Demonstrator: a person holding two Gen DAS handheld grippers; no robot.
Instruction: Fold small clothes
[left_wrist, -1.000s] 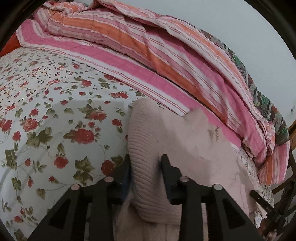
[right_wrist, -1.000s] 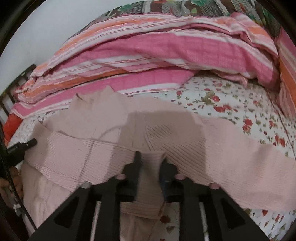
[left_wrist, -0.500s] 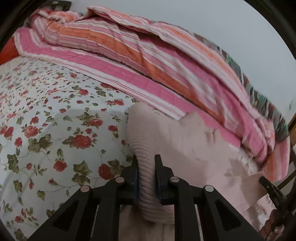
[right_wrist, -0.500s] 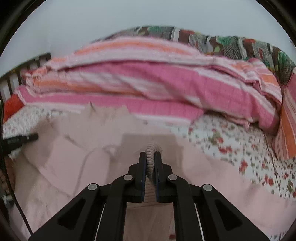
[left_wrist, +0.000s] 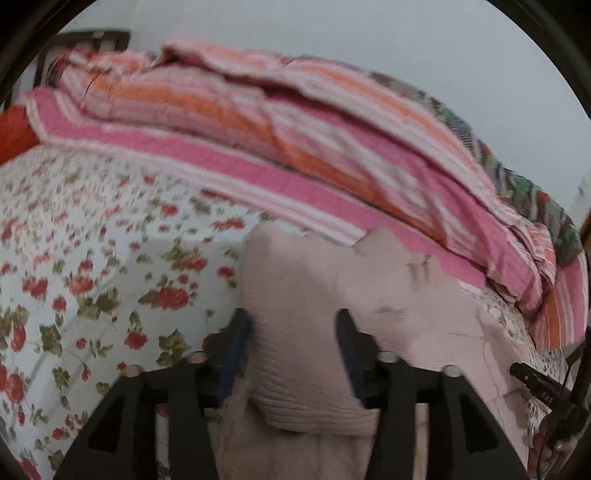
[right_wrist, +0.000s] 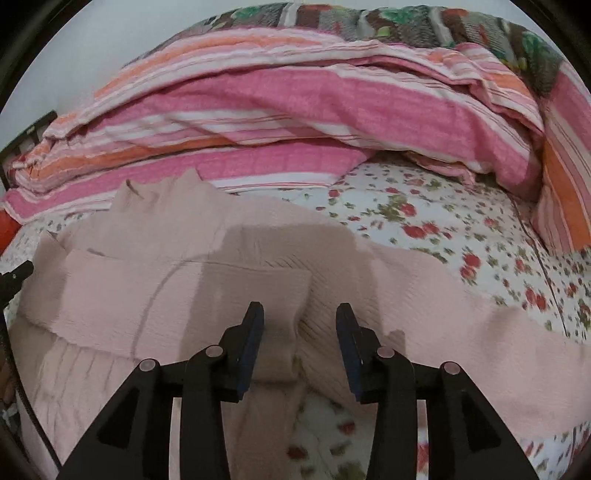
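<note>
A pale pink ribbed knit garment (right_wrist: 155, 295) lies spread on the flowered bedsheet (right_wrist: 424, 221). In the right wrist view one sleeve is folded across its body and the other (right_wrist: 480, 343) stretches to the right. My right gripper (right_wrist: 300, 317) is open, its jaws either side of a fold of the knit. In the left wrist view the garment (left_wrist: 295, 295) shows as a folded sleeve running between the jaws of my left gripper (left_wrist: 291, 325), which is open around it. The other gripper's tip (left_wrist: 535, 380) shows at the right edge.
A pink, orange and white striped quilt (right_wrist: 295, 110) is heaped along the back of the bed, also in the left wrist view (left_wrist: 295, 129). A dark patterned blanket (right_wrist: 369, 18) lies behind it against a pale wall. A dark bed frame (left_wrist: 92, 37) shows at the far left.
Both grippers were shut on folds of the pink knit half a second ago; both have opened and the fabric lies loose between the jaws. Both cameras have tilted down slightly.
</note>
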